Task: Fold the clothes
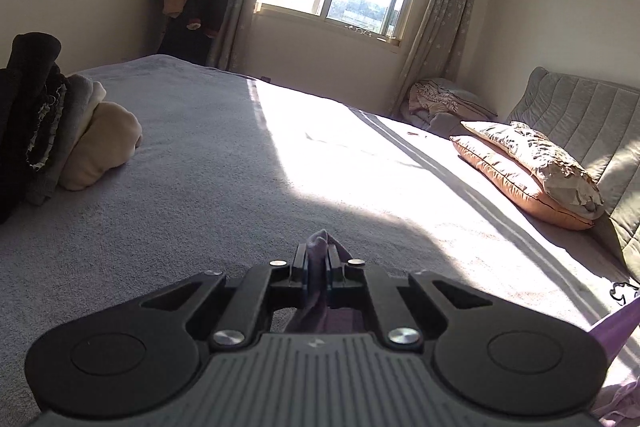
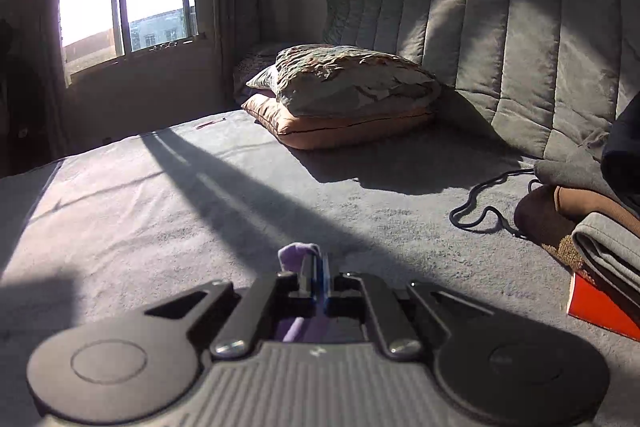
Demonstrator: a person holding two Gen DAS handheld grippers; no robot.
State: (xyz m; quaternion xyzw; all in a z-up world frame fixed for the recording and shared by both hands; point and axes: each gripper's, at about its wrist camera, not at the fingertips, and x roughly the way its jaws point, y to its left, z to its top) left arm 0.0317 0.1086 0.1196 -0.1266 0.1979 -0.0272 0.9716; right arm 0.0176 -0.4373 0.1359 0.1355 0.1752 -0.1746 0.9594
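Both tools pinch purple cloth over a sunlit grey bed.

A thin purple garment is bunched into a narrow fold, raised above the near part of the grey bed. Another pinched purple tuft pokes up likewise, and more of the cloth trails at the bed's near right edge.

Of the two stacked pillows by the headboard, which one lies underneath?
The plain orange pillow lies underneath; the crinkled patterned pillow rests on it.
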